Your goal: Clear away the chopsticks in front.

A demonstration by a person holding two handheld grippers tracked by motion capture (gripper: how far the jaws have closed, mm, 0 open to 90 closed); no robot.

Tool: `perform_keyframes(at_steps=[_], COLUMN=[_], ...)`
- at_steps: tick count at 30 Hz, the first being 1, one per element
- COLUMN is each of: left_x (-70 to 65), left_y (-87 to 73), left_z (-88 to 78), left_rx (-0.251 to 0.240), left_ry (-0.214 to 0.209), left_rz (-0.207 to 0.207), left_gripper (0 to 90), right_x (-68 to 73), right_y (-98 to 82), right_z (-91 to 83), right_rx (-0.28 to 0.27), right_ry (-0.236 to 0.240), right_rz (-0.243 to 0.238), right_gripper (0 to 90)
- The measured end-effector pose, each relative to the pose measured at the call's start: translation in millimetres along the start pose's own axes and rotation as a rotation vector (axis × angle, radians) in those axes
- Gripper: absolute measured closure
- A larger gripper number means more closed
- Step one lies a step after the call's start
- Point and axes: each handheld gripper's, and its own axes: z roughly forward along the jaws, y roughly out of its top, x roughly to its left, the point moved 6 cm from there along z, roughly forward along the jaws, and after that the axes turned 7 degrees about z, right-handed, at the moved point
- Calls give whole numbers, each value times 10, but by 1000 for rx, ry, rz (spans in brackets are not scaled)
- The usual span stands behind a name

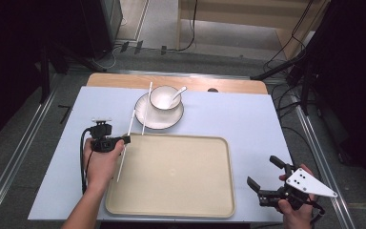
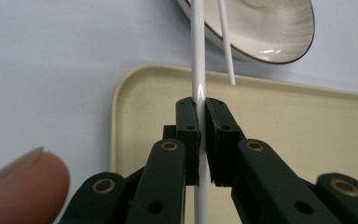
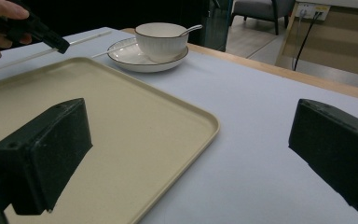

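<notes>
My left gripper (image 1: 126, 140) is shut on a thin white chopstick (image 1: 123, 160) that slants over the left rim of the beige tray (image 1: 171, 195). In the left gripper view the pads (image 2: 189, 121) pinch that chopstick (image 2: 198, 56) above the tray's corner (image 2: 130, 93). A second white chopstick (image 1: 146, 107) leans on the white plate (image 1: 147, 119), which carries a white bowl (image 1: 164, 98) with a spoon (image 1: 178, 93). My right gripper (image 1: 262, 171) hangs open past the tray's right edge, with nothing between its jaws (image 3: 193, 149).
The light blue cloth (image 1: 248, 119) covers the table, with a wooden strip along the far edge (image 1: 124, 80). Cables lie on the floor beyond and to the right of the table (image 1: 286, 62). In the right gripper view a chair (image 3: 261, 9) stands behind the table.
</notes>
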Motion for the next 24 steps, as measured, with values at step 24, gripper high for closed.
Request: perform_keyframes(at_steps=[24], left_x=[-8], left_y=[-542], left_z=[-92], left_rx=[5], left_ry=[26], left_rz=[-18], left_gripper=[852], right_x=[2], right_y=[-4], right_z=[-3], right_rx=[5], right_ry=[-1], right_rz=[0], right_gripper=[0])
